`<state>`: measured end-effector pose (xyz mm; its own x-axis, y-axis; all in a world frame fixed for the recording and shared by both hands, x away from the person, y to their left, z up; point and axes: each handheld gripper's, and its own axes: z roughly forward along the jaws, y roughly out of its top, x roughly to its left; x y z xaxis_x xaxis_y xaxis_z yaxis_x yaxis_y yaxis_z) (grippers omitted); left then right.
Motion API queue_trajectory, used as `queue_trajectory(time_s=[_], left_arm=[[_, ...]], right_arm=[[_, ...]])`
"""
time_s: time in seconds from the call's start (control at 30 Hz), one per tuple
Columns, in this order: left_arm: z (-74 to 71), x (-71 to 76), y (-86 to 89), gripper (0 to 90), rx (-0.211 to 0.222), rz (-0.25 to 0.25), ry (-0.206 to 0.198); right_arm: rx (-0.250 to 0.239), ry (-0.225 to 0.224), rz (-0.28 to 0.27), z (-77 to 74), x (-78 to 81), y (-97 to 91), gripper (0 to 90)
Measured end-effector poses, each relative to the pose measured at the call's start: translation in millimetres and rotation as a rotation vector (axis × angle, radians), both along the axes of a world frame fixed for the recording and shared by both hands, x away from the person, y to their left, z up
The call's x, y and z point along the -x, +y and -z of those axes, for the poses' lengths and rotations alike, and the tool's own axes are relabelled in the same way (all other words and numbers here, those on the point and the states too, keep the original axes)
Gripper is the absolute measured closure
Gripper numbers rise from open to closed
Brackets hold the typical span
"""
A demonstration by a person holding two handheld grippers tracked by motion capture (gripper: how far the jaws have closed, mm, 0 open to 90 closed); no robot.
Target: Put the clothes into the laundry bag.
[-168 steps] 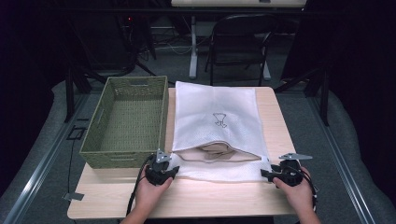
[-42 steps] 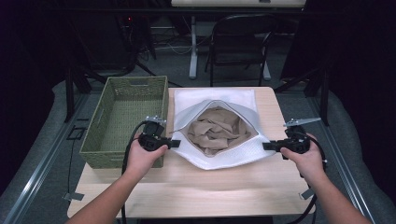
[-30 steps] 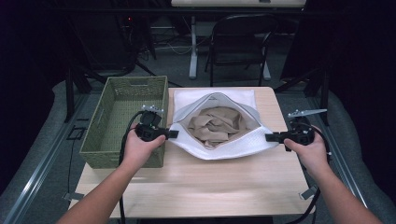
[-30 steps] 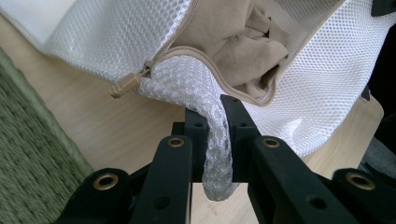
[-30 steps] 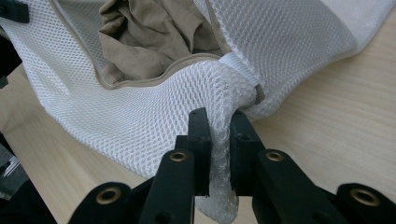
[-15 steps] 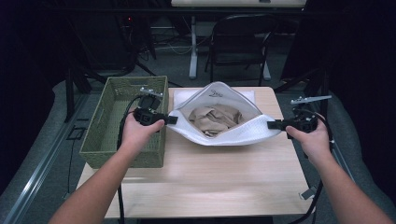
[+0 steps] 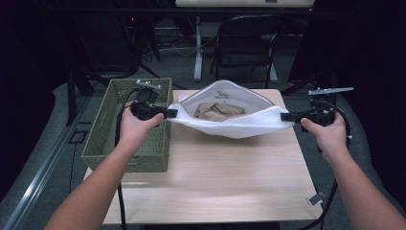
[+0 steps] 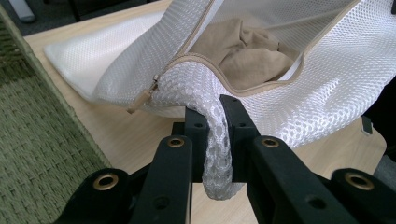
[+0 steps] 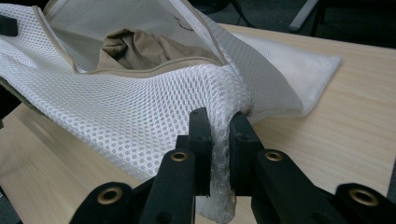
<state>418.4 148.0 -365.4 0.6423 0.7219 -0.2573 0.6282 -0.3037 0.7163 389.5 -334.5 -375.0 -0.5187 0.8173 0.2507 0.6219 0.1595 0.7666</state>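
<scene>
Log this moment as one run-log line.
left gripper: shut on white mesh laundry bag | right gripper: shut on bag | bag: open, beige cloth inside | green woven basket: beside

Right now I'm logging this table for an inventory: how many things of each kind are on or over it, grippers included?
Grippers: 2, left gripper and right gripper, each shut on the bag
White mesh bag: 1
Tan cloth inside the bag: 1
Green basket: 1
Total: 5
</scene>
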Motion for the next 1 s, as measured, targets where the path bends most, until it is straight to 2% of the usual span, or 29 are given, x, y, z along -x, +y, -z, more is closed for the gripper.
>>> queue_trajectory(time_s=[0.33,0.4,0.7,0.87,1.0], left_arm=[[-19.5,4.2,7.3,82.8,0.012,-0.016,-0.043],[-21.5,5.0,7.0,82.8,0.003,-0.011,-0.049],[-31.9,5.8,6.6,82.9,0.004,-0.013,-0.071],[-44.7,6.3,6.7,82.9,-0.003,-0.011,-0.096],[-45.1,7.3,7.5,82.9,0.008,-0.016,-0.097]], right_arm=[[0.0,-0.063,0.015,-23.1,3.4,-2.9,82.2],[0.001,-0.077,0.016,-27.0,4.2,-2.6,82.3],[0.0,-0.098,0.027,-33.9,4.8,-2.6,82.3],[-0.007,-0.118,0.034,-42.4,5.9,-4.0,82.3],[0.0,-0.129,0.033,-45.7,7.0,-4.6,82.3]])
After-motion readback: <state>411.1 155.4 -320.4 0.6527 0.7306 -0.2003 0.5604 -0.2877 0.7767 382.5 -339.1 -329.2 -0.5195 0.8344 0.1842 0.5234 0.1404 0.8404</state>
